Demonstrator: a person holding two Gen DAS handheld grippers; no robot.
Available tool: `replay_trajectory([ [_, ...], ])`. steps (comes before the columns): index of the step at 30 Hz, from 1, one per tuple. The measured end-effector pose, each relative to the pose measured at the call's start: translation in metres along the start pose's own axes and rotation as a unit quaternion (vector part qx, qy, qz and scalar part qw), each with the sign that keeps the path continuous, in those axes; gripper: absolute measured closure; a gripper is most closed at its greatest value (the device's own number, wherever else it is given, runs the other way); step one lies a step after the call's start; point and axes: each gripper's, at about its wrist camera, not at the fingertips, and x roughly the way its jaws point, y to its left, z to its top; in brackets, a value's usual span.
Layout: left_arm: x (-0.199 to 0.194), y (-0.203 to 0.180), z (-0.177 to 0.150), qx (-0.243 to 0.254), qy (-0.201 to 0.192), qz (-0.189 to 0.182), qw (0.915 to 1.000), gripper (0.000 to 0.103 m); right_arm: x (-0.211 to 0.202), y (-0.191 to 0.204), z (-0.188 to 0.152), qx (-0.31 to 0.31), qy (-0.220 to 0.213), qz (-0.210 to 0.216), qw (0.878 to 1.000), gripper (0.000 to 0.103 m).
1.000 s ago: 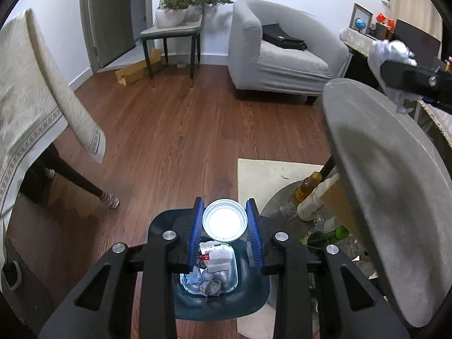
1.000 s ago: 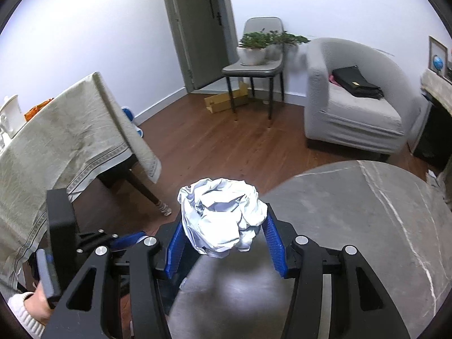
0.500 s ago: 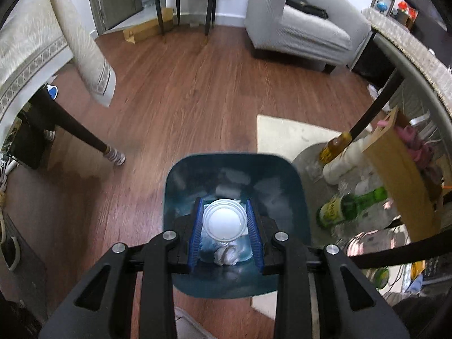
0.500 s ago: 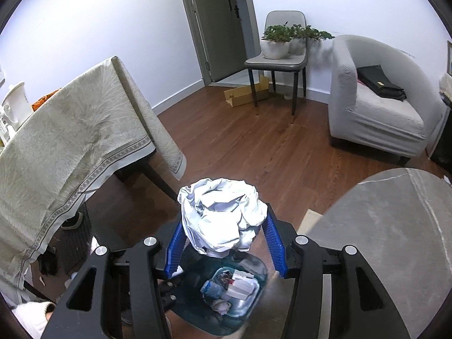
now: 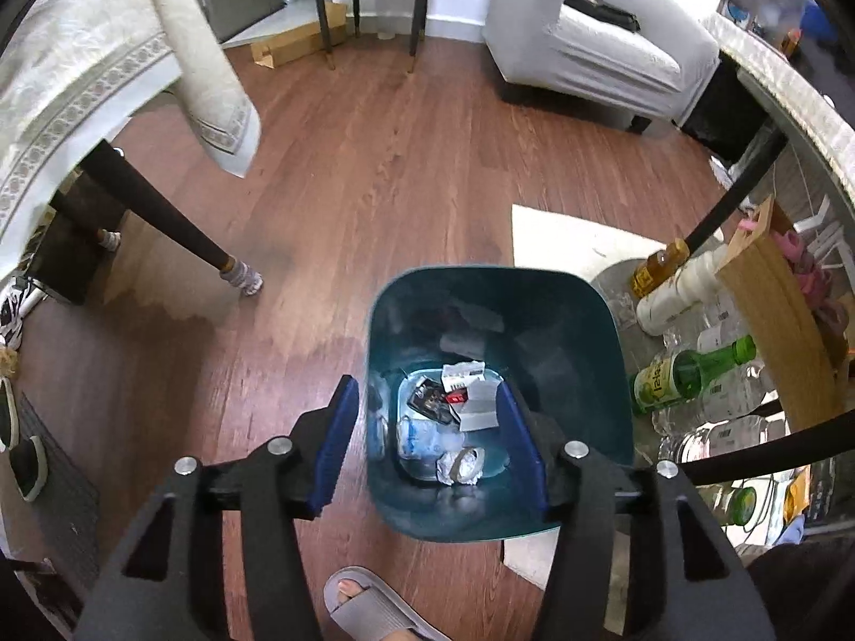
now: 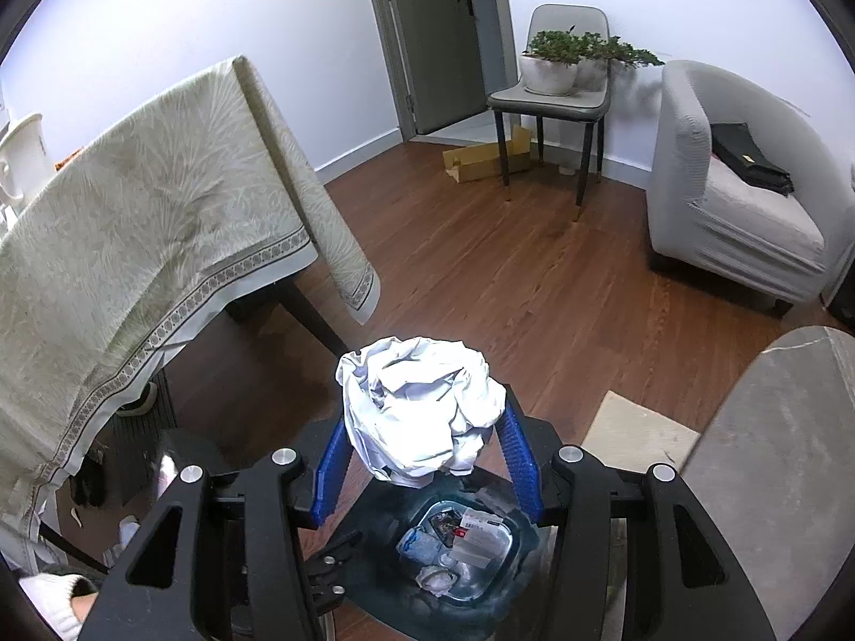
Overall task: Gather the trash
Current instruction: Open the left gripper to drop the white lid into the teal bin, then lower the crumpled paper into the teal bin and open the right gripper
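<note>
Teal plastic bin: your landmark, the trash bin (image 5: 497, 400), stands on the wood floor (image 5: 374, 187), directly under both tools.
Left tongs: your left tongs (image 5: 427, 440) are spread wide with nothing between them, hanging right over the bin's mouth.
Right tongs: your right tongs (image 6: 425, 462) are clamped on a crumpled white paper ball (image 6: 419, 408), held above the bin and towards its far rim.
Inside the bin: you can see a small carton (image 5: 465, 374), a dark wrapper (image 5: 427, 400), a clear plastic piece (image 5: 422, 435) and a foil-like wad (image 5: 459, 467) lying at the bottom.
Beside the bin: a green glass bottle (image 5: 689, 374), a white bottle (image 5: 673, 294) and clear plastic bottles (image 5: 721, 406) sit just right of it, under the round grey worktop (image 6: 775, 470).
Done: several pieces are already in the bin, by the look of its bottom.
Left: your paper ball is not yet dropped; it looks ready once you bring it squarely over the opening and let the tongs spread.
Unclear: you cannot tell from here whether the bottles beside the bin count as trash.
</note>
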Motion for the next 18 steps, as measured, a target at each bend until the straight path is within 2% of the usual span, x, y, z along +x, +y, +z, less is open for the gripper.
replay_trajectory([
  [4,-0.022,0.013,0.004,-0.020,-0.031,-0.003,0.9993,0.036,0.014,0.007,-0.004,-0.004,0.012,-0.005,1.000,0.051],
  [10,-0.059,0.024,0.013,-0.045,-0.078,-0.012,0.9959,0.034,0.041,0.015,-0.018,-0.006,0.038,-0.015,0.999,0.051],
  [18,-0.104,0.027,0.024,-0.045,-0.140,0.007,0.9891,0.033,0.076,0.021,-0.048,-0.012,0.082,-0.027,0.996,0.051],
])
